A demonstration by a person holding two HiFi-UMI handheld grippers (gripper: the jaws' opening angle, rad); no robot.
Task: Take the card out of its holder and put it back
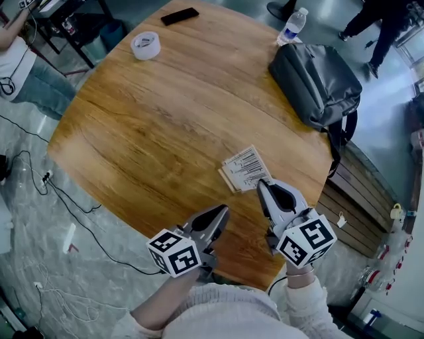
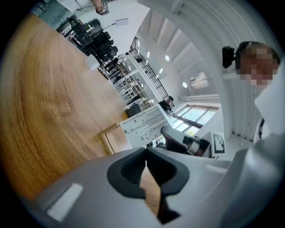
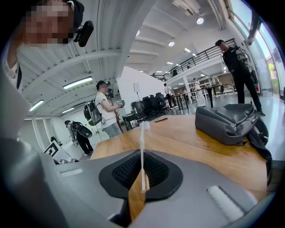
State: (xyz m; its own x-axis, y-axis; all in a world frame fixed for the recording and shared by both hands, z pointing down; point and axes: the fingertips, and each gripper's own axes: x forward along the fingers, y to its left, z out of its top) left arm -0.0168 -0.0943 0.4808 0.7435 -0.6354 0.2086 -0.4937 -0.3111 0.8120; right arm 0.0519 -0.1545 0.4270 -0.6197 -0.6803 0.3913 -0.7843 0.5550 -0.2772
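Note:
A white card (image 1: 245, 165) printed with barcodes lies on the round wooden table (image 1: 152, 132) near its front edge. A second flat layer, seemingly its holder (image 1: 230, 179), sticks out from under it at the lower left. My right gripper (image 1: 263, 184) is shut on the card's near edge. In the right gripper view the card (image 3: 142, 133) shows edge-on as a thin white strip between the pads (image 3: 153, 171). My left gripper (image 1: 223, 210) is shut and empty, just to the card's left. The left gripper view shows the card (image 2: 144, 121) ahead and the right gripper (image 2: 185, 142).
A grey backpack (image 1: 318, 83) lies at the table's back right, with a water bottle (image 1: 292, 26) behind it. A tape roll (image 1: 145, 45) and a black phone (image 1: 179, 16) sit at the far side. Cables run over the floor (image 1: 59, 192) at left. People stand around.

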